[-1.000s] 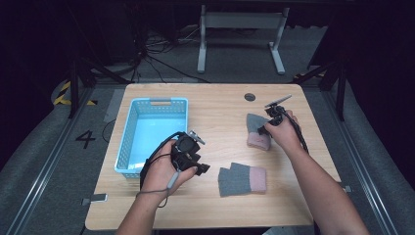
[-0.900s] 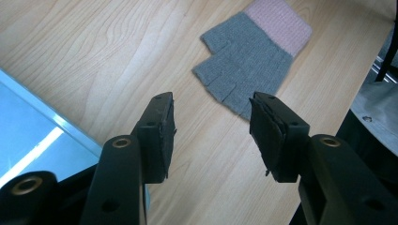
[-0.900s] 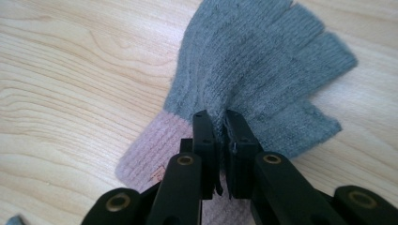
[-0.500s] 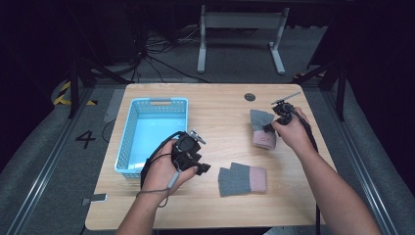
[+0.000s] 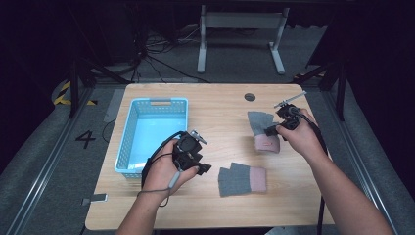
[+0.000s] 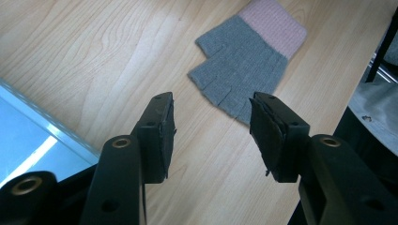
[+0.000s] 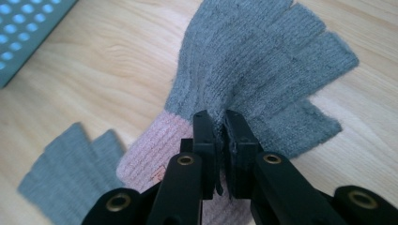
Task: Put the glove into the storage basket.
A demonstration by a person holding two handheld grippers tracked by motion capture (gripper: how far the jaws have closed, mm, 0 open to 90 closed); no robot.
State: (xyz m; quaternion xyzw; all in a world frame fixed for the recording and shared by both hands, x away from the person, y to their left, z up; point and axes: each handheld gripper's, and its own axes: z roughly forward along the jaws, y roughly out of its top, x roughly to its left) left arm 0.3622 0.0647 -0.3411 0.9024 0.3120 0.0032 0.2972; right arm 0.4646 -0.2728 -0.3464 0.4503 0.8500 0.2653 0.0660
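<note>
Now the right hand-held gripper point(image 5: 272, 129) pinches a grey glove with a pink cuff, the far glove point(image 5: 263, 131), on the right half of the counter point(image 5: 220, 107). In the right gripper view its jaws are clamped tight on a raised fold of knit point(image 7: 220, 123) where the grey part meets the cuff, and the glove point(image 7: 253, 70) fans out beyond them, its cut-off fingers spread over the wood. The left hand-held gripper point(image 5: 201, 169) hovers near the front of the counter, just beside the blue basket point(image 5: 128, 147). Its jaws stand apart with nothing between them, as the left gripper view shows point(image 6: 211, 136). They point toward a second glove, the near glove point(image 6: 246, 61), which lies flat on the counter, well apart from the first point(image 5: 242, 181). A corner of the near glove also shows in the right gripper view point(image 7: 70, 164).
</note>
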